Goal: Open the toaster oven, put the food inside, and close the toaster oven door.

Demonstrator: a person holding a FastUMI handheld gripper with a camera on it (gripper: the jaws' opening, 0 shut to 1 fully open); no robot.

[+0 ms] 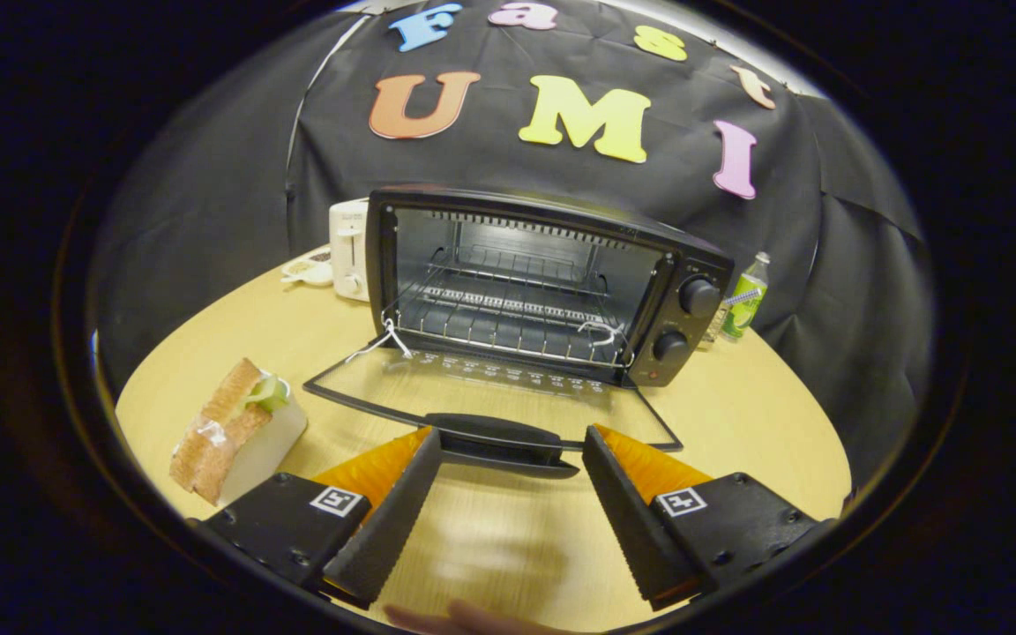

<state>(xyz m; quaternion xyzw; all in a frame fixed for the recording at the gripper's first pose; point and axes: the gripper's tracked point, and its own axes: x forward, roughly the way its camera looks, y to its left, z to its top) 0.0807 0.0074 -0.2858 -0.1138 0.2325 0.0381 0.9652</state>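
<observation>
The gripper (512, 441) stood with its two fingers spread wide and nothing pressed between them. The dark handle (497, 438) of the glass oven door (490, 388) lay across the gap at their tips, not clamped. That door was swung fully down, flat over the round pale wooden table (737, 414), so the black toaster oven (543, 282) beyond the fingers gaped open, its wire rack (508, 322) bare.

The food, a wedge-shaped sandwich of toasted bread with green filling in clear wrap (235, 432), sat on the table just outside the left finger, level with the fingertips and well short of the oven mouth. Its long axis ran roughly away from the gripper, leaning slightly toward the oven. By my judgement opening was done and the pick came next: the jaws would need to swing left, off the handle, and straddle the wedge across its narrow width.
</observation>
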